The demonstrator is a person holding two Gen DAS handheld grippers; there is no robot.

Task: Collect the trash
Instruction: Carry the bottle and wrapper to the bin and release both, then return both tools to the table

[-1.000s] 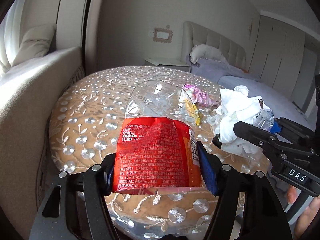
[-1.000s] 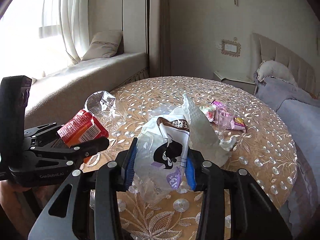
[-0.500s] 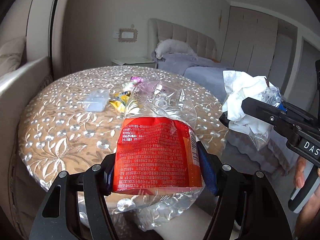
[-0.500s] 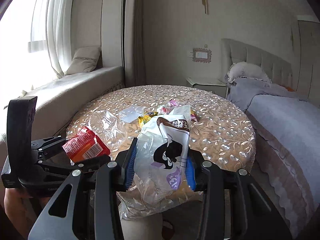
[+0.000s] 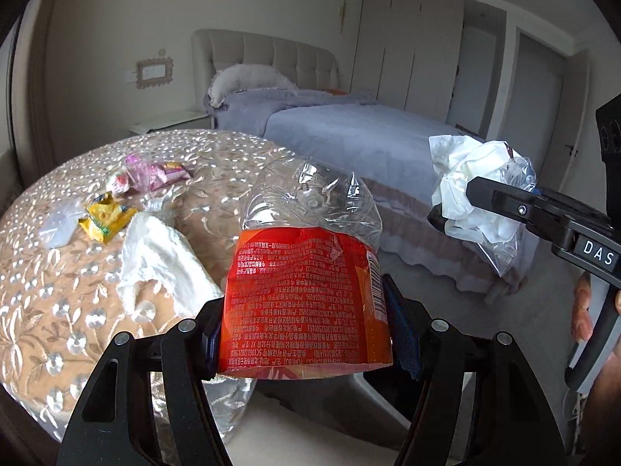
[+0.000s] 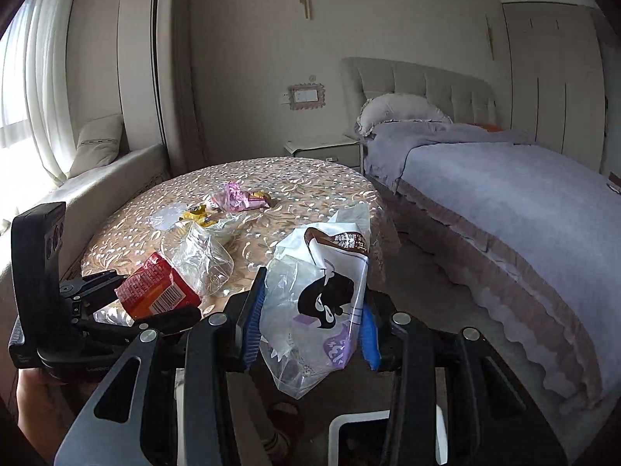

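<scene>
the round desk under a beige embroidered cloth (image 6: pixel 295 178) carries what is left of the trash: a white crumpled tissue (image 5: pixel 155 256) near its front edge, and a yellow wrapper (image 5: pixel 103 217) and a pink wrapper (image 5: pixel 149 173) nearer its middle. if the hands swing back in low, a dangling bag end could drag these toward the edge and onto the floor.

a white-rimmed bin (image 6: pixel 361 431) shows at the bottom of the right wrist view, below the right load; its opening is only partly visible, so a loose sheet let go from height could miss it.

the left tool (image 5: pixel 306 322) is clamped on a red-labelled clear plastic snack bag (image 5: pixel 306 291), held off the front edge of the desk. the pads pinch only the printed lower part; the clear upper part stands free and crinkled, so the slick film may slide out if the hand tilts sharply.

the right tool (image 6: pixel 310 322) is closed on a white-and-clear plastic bag with a dark cartoon print (image 6: pixel 322 299), over the floor between desk and bed. a wad of white tissue rides with it in the left wrist view, and i judge that wad the likeliest piece to fall, being only bunched in with the bag.
</scene>
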